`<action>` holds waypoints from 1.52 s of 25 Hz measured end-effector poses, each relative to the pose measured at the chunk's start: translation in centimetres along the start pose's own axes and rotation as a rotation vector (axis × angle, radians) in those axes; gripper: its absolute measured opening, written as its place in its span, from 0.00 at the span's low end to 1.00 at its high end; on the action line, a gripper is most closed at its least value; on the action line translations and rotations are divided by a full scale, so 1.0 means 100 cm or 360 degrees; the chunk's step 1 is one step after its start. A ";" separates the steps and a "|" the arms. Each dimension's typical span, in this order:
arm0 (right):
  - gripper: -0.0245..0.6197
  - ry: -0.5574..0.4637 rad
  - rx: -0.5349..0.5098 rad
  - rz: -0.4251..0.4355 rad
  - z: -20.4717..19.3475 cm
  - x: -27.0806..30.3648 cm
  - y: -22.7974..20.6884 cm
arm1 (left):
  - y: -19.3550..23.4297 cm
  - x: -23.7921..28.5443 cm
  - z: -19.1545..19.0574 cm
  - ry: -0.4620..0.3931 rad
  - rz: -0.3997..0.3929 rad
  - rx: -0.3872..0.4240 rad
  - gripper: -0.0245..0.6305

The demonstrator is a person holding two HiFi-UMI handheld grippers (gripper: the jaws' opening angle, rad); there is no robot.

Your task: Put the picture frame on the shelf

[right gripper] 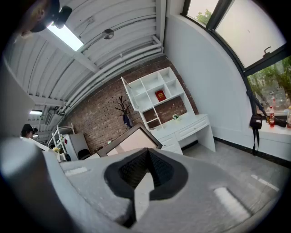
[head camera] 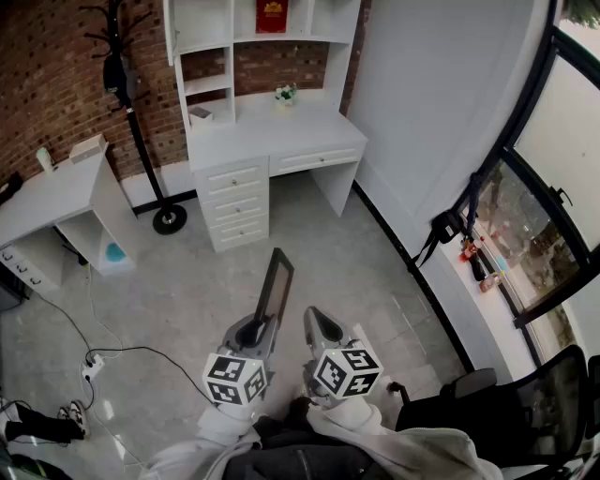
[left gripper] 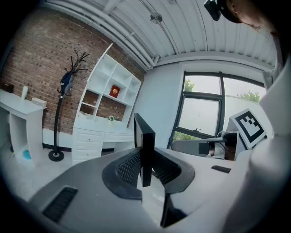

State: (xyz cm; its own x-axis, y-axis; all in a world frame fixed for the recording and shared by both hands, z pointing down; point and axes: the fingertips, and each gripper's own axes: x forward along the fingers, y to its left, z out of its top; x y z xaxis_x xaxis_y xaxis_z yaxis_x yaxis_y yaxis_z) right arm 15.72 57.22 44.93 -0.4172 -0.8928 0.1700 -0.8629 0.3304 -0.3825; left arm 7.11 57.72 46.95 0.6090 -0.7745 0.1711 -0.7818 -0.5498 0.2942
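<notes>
My left gripper [head camera: 255, 330] is shut on the lower edge of a dark picture frame [head camera: 277, 286], which sticks out ahead of it, edge-on. In the left gripper view the frame's black edge [left gripper: 144, 145] stands upright, pinched between both pads of that gripper [left gripper: 144, 170]. Just to its right, my right gripper [head camera: 317, 323] is shut with nothing in it. Its own view shows its jaws [right gripper: 146, 157] closed together and the frame's pale face [right gripper: 132, 142] beyond them. The white shelf unit [head camera: 253, 37] with a red item [head camera: 272, 15] stands over a desk [head camera: 281, 141] across the room.
A black coat stand [head camera: 141, 122] rises left of the shelf desk, and a low white side desk [head camera: 56, 192] sits further left. Cables and a power strip [head camera: 92, 366] lie on the floor. A black office chair [head camera: 525, 403] is at the lower right, below the window sill [head camera: 473, 262].
</notes>
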 end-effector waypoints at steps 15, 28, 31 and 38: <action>0.04 -0.0036 0.0109 -0.0095 -0.053 -0.027 0.070 | 0.019 -0.086 -0.025 0.0052 -0.0079 0.0033 0.15; 0.04 0.0019 0.0130 -0.0113 -0.062 -0.002 0.091 | 0.053 -0.101 -0.014 0.0034 -0.0055 0.0024 0.15; 0.04 0.0023 0.0115 -0.0100 -0.062 0.008 0.090 | 0.064 -0.095 -0.011 0.0016 -0.0037 0.0022 0.15; 0.04 0.0008 0.0127 -0.0082 -0.043 0.040 0.073 | 0.078 -0.065 0.002 0.0009 -0.0011 0.0037 0.15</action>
State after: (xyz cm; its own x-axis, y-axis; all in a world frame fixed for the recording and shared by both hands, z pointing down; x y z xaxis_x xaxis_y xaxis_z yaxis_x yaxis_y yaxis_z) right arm 6.55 57.33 46.72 -0.3746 -0.9062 0.1961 -0.8579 0.2586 -0.4440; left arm -3.02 58.43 47.94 0.6149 -0.7691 0.1746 -0.7806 -0.5621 0.2732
